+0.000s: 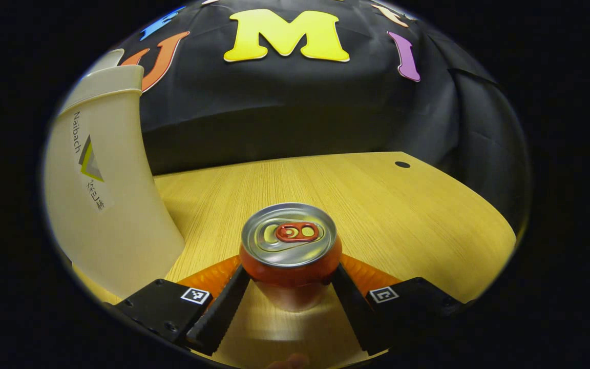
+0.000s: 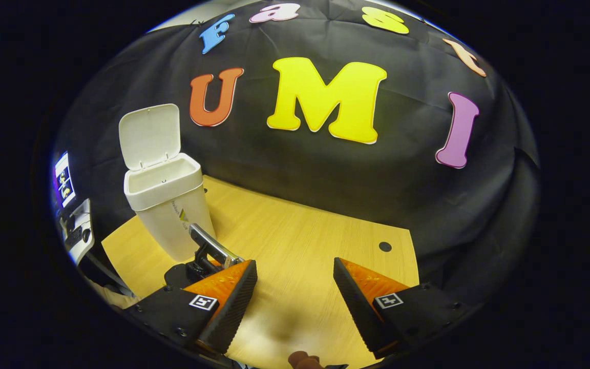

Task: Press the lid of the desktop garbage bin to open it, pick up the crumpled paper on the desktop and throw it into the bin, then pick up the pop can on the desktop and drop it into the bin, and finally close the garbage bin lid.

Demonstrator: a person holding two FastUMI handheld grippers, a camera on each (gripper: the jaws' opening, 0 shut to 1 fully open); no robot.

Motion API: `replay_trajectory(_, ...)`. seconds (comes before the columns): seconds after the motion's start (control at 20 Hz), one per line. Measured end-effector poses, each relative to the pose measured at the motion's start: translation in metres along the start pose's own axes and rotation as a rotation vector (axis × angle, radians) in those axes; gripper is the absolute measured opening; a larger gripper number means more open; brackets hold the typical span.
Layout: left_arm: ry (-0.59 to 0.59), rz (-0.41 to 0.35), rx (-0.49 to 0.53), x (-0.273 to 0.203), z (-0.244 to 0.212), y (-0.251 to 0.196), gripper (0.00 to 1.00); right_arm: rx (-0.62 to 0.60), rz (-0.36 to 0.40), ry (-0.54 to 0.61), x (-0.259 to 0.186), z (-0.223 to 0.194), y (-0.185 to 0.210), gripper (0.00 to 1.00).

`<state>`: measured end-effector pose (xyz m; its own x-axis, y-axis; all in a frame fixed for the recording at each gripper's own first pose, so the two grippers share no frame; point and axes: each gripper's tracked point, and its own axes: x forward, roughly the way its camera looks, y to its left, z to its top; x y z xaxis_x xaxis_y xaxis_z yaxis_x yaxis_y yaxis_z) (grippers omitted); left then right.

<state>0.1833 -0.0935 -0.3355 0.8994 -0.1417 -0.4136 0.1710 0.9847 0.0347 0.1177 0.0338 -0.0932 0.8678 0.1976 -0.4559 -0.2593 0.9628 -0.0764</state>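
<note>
1. My left gripper (image 1: 291, 294) has its two fingers against the sides of the can (image 1: 290, 251), so I judge it is gripping; the can stands upright on the table (image 1: 418, 215).
2. My right gripper (image 2: 295, 297) is open and holds nothing.
3. The bin (image 2: 164, 205) stands beside the can, its lid (image 2: 149, 134) up.
4. I see no crumpled paper on the table, so probably that step is done. Left: drop the can, close the lid.
5. The can has a shiny metal top; the bin is smooth pale plastic; the table is light wood grain.
</note>
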Motion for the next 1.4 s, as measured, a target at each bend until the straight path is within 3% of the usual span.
replay_trajectory(0.2, 0.038, -0.019, -0.013, 0.003, -0.010, -0.003, 0.96, 0.039, -0.014, 0.017, 0.004, -0.009, -0.009, 0.95)
replay_trajectory(0.25, 0.042, -0.024, -0.016, 0.003, -0.011, -0.005, 0.90, 0.047, -0.013, 0.021, 0.004, -0.012, -0.011, 0.94)
replay_trajectory(0.35, 0.039, -0.021, -0.009, 0.002, -0.009, -0.003, 0.87, 0.058, -0.012, 0.025, 0.003, -0.016, -0.014, 0.95)
replay_trajectory(0.6, 0.016, -0.015, 0.002, -0.016, 0.009, -0.001, 0.86, 0.060, -0.026, 0.021, -0.006, -0.022, -0.024, 0.95)
replay_trajectory(1.0, 0.055, 0.001, -0.064, -0.086, 0.064, 0.016, 0.86, 0.086, -0.082, 0.018, -0.028, -0.037, -0.043, 0.95)
replay_trajectory(1.4, 0.021, 0.027, -0.023, -0.161, 0.149, 0.059, 0.86, 0.184, -0.088, 0.007, -0.030, -0.044, -0.036, 0.94)
